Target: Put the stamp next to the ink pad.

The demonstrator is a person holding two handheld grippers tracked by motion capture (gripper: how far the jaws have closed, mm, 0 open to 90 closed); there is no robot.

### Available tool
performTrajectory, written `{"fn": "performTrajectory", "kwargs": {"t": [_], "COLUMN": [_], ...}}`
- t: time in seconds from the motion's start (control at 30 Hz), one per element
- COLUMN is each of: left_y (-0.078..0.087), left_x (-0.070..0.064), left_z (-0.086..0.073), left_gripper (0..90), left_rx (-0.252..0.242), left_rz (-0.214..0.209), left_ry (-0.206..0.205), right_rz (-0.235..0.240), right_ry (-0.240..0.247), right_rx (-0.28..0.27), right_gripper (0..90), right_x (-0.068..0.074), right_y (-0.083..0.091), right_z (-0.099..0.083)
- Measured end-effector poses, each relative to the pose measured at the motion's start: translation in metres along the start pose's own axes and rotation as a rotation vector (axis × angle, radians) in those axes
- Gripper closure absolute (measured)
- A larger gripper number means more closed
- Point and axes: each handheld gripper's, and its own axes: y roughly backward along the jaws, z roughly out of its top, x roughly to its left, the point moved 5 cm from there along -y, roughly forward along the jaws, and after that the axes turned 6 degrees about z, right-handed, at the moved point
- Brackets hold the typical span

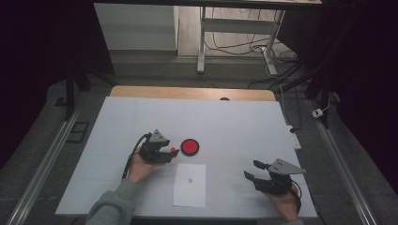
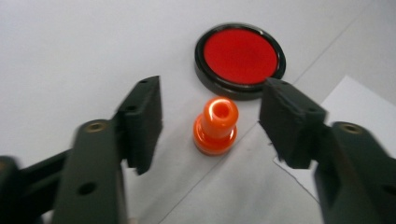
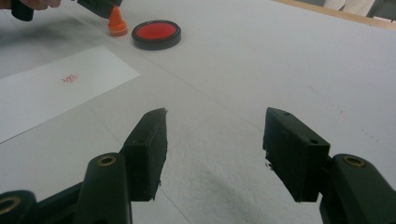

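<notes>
A small orange stamp [image 2: 215, 125] stands upright on the white table [image 1: 244, 122], just in front of a round black-rimmed red ink pad [image 2: 240, 58] and close to it without touching. In the left gripper view the left gripper [image 2: 210, 121] has its two black jaws spread wide, one on each side of the stamp with clear gaps between each pad and the orange body, so nothing is clamped. The stamp's rounded top shows a bright highlight, and its wider base rests on the table near the corner of a white sheet of paper [image 2: 359, 107]. From the high view the left gripper [image 1: 170, 152] sits at the left-centre of the table, held by a hand in a grey-green sleeve [image 1: 112, 204], with the ink pad [image 1: 190, 146] just to its right and the stamp [image 1: 173, 150] showing as an orange dot at the jaw tips. The sheet of paper [image 1: 189, 185] lies nearer the person, below the ink pad, and bears a small red stamped mark [image 1: 190, 180] near its middle. The right gripper [image 1: 251, 169] is held well apart at the right front of the table, over the bare surface; in the right gripper view its jaws [image 3: 215, 149] stand wide apart and hold nothing, with the stamp [image 3: 116, 22], ink pad [image 3: 156, 33] and marked paper [image 3: 56, 88] farther off.
</notes>
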Motion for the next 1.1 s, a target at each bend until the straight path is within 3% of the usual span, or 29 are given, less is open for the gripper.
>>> {"fn": "performTrajectory", "kwargs": {"t": [0.43,0.73,1.1], "left_y": [0.022,0.040,0.070], "left_x": [-0.003,-0.005,-0.006], "left_z": [0.005,0.004,-0.011], "left_gripper": [26.2,21.3,21.1], "left_rx": [-0.067,-0.077,-0.094], "left_rz": [-0.013,-0.030,-0.021], "left_ry": [0.020,0.022,0.011], "right_rz": [0.008,0.014,0.015], "right_ry": [0.000,-0.003,0.002], "right_rx": [0.001,-0.004,-0.004], "right_gripper": [39.4,39.5,39.4], "right_x": [0.001,0.001,0.001], "right_y": [-0.001,-0.002,-0.001], "right_z": [0.000,0.000,0.000]}}
